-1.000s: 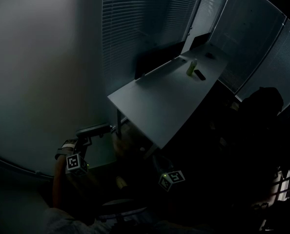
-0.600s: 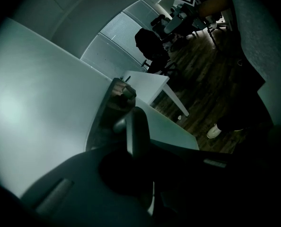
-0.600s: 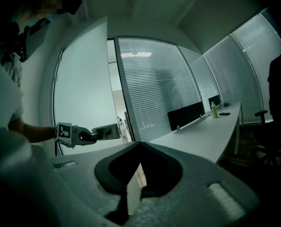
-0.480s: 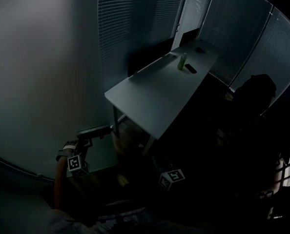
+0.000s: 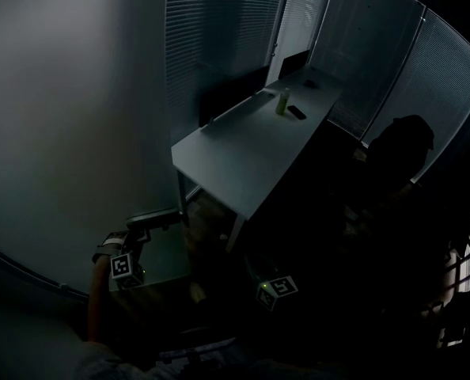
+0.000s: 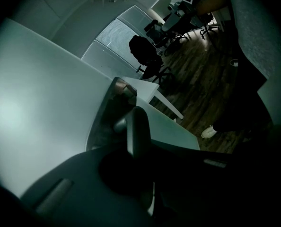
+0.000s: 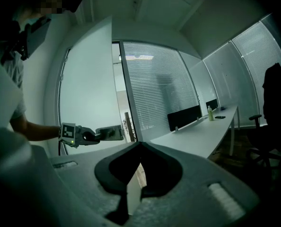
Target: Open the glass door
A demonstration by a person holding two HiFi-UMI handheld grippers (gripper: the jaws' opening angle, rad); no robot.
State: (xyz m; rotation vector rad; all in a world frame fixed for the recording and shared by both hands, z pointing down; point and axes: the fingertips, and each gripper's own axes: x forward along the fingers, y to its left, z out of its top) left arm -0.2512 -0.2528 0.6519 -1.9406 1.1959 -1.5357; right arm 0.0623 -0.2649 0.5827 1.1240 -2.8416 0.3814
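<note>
- At lower left, head view: left gripper [image 5: 142,228] grips the door handle [image 5: 162,216] of the glass door [image 5: 61,133].
- Left gripper view: handle clamped between the jaws; judged step, swinging the door.
- Right gripper view: right gripper [image 7: 138,148] closed, empty; door ajar; next, probably a wider swing.

Long white desk [image 5: 243,153] w/ green bottle [image 5: 283,101] & dark flat item [image 5: 297,112] just beside it; blinds [image 5: 219,46] behind, dark chair [image 5: 401,145] at desk's right.

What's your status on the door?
Left gripper shut on door handle. Right gripper shut, empty, off the door. Glass door partly open. Desk close by door edge, not touching.
</note>
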